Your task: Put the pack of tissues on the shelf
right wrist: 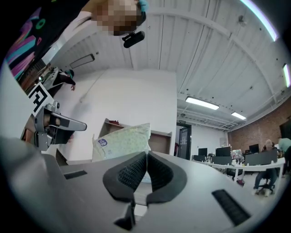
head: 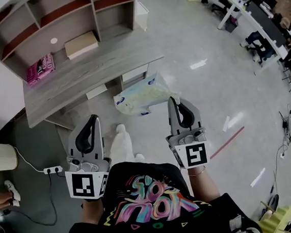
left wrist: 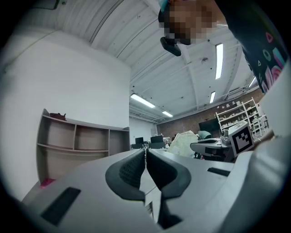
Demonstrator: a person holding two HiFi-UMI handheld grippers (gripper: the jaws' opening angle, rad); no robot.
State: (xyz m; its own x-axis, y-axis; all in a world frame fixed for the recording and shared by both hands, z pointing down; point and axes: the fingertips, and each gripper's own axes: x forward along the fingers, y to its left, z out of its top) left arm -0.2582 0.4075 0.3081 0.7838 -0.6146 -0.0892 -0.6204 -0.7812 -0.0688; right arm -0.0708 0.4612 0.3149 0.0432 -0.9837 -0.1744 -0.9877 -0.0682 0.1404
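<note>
The pack of tissues (head: pixel 139 96), pale with a blue label, hangs above the floor in front of the grey shelf unit (head: pixel 65 24). My right gripper (head: pixel 175 102) is shut on its right edge. In the right gripper view the pack (right wrist: pixel 122 141) stands up behind the closed jaws of the right gripper (right wrist: pixel 147 155), with the shelf unit (right wrist: pixel 159 139) beyond it. My left gripper (head: pixel 92 119) is level to the left of the pack, shut, and holds nothing. In the left gripper view the left gripper (left wrist: pixel 146 152) has its pads together, and the pack (left wrist: pixel 184 143) shows to the right.
The desk top (head: pixel 80 76) of the shelf unit carries a pink packet (head: pixel 40 69) and a tan box (head: pixel 81 44). A power strip (head: pixel 53 170) with a cable lies on the floor at the left. Office desks and chairs (head: pixel 259 20) stand at the far right.
</note>
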